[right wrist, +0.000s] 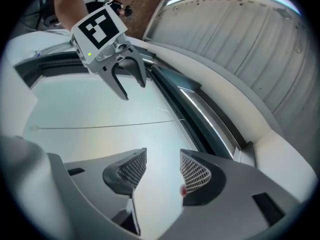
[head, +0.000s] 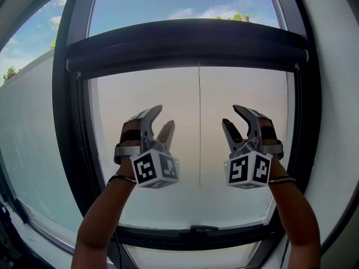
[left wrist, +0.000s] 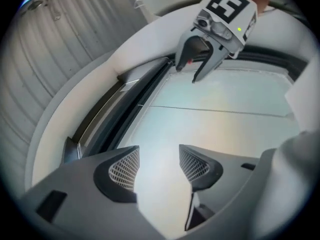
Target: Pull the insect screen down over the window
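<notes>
So both tongs are held up in front of the window [head: 66,128], pointing upward. The left gripper [head: 163,116] has its jaws spread apart with nothing between them, and it's the same for the right gripper [head: 231,115], wide and empty. The insect screen [head: 185,43] looks rolled up in its dark bar across the upper part of the window, above both grippers, and neither one touches it. A thin cord [head: 199,122] hangs down from it, right between the two grippers. A dark handle [head: 203,228] sits on the bottom frame.
</notes>
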Motion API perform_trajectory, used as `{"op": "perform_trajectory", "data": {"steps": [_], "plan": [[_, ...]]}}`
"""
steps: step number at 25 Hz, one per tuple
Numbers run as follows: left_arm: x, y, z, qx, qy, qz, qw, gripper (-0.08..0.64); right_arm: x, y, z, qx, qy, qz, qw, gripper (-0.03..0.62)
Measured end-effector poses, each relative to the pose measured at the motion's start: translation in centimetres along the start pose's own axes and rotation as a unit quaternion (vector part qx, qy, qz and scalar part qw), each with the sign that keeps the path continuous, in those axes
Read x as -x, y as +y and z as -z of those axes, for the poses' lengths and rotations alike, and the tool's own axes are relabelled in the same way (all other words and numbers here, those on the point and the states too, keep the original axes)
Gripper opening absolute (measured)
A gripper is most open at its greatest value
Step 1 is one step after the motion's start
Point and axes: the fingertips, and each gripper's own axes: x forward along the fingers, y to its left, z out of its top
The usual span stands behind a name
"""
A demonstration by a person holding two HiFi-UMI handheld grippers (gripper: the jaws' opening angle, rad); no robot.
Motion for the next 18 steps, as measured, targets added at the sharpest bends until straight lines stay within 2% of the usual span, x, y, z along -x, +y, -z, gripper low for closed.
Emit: {"op": "perform_trajectory", "data": {"steps": [3, 5, 7, 10, 14, 18], "plan": [[-1.5, 1.2, 0.3, -0.08, 0.028, 0.007, 0.9963, 0.304, -1.3, -0.7, 0.6, 0.044, 0.026, -0.024, 0.998, 0.254], [-2.6, 2.2, 0.9, -0.118, 0.052, 0.009, 0.9917, 0.334, -2.3, -1.5, 1.0, 0.07, 0.041, -0.031, 0.996, 0.268], [-3.5, 3.5, 1.5, -0.139, 0.074, 0.005, 0.9875, 0.337, -3.3, -2.7, 1.3, 0.093, 0.054, -0.033, 0.994, 0.276], [-4.9, 5.8, 1.9, -0.155, 0.096, -0.004, 0.9832, 0.342, -5.2, -4.9, 1.4, 0.115, 0.067, -0.026, 0.991, 0.28], [-6.8, 8.3, 1.9, -0.164, 0.107, -0.017, 0.9805, 0.344, -7.4, -7.3, 0.6, 0.115, 0.071, -0.028, 0.99, 0.282], [-8.2, 9.6, 2.1, -0.159, 0.121, -0.016, 0.9796, 0.344, -9.0, -8.3, 1.2, 0.129, 0.095, -0.037, 0.986, 0.284]]}}
